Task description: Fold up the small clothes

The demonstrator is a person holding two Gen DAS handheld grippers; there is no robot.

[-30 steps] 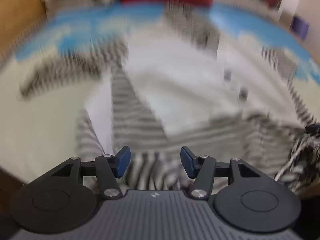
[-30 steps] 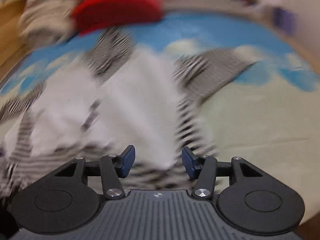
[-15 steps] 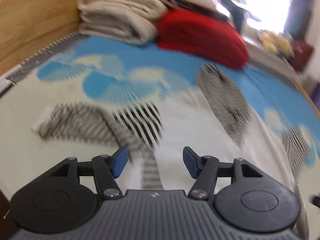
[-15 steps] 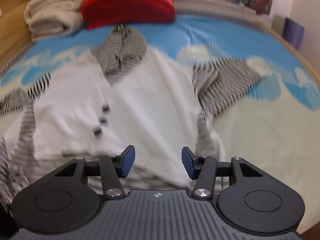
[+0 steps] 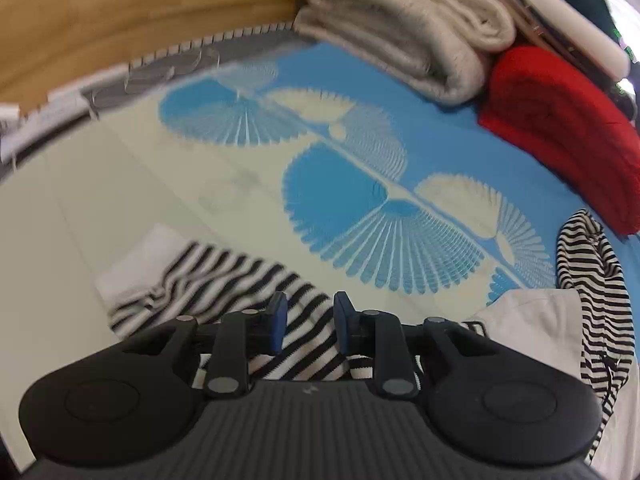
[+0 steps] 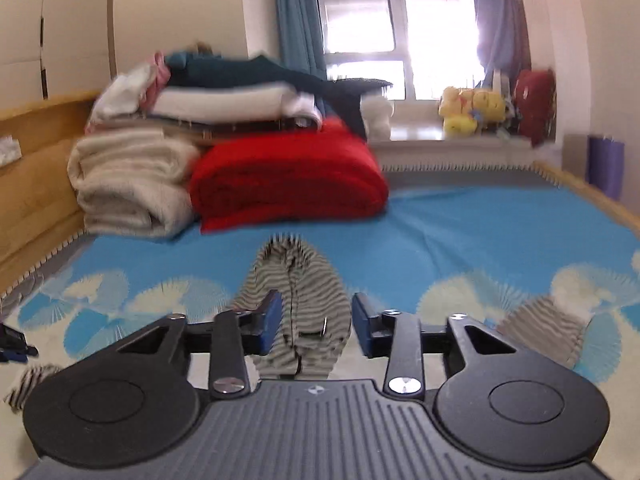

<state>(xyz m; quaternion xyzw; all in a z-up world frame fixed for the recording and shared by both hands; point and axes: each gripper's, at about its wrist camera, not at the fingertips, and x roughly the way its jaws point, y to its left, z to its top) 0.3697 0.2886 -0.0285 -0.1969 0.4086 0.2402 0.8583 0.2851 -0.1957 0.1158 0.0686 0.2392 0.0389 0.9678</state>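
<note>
A small hooded top with a white body (image 5: 532,328) and black-and-white striped sleeves lay spread flat on a bedsheet (image 5: 248,208) printed with blue and cream fan shapes. In the left wrist view, the left gripper (image 5: 308,326) hovered low over one striped sleeve (image 5: 224,280), which stretched out to the left and ended in a white cuff. Its two blue-tipped fingers (image 5: 277,320) were spread apart, with striped cloth showing in the gap between them; they pinched nothing. The striped hood (image 5: 588,264) lay at the right of that view, just beside the white body.

In the right wrist view, the right gripper (image 6: 314,322) was held above the bed, looking level across it. Its fingers (image 6: 269,320) were also spread, holding nothing, and the striped hood (image 6: 296,280) appeared between them, lying flat on the sheet with a dark drawstring down its middle. The other striped sleeve (image 6: 548,328) lay at the right.

At the head of the bed sat a folded cream blanket (image 6: 128,184) and a folded red blanket (image 6: 288,180), side by side and touching, with more folded laundry stacked on top. A window with blue curtains (image 6: 296,20) stood behind.
</note>
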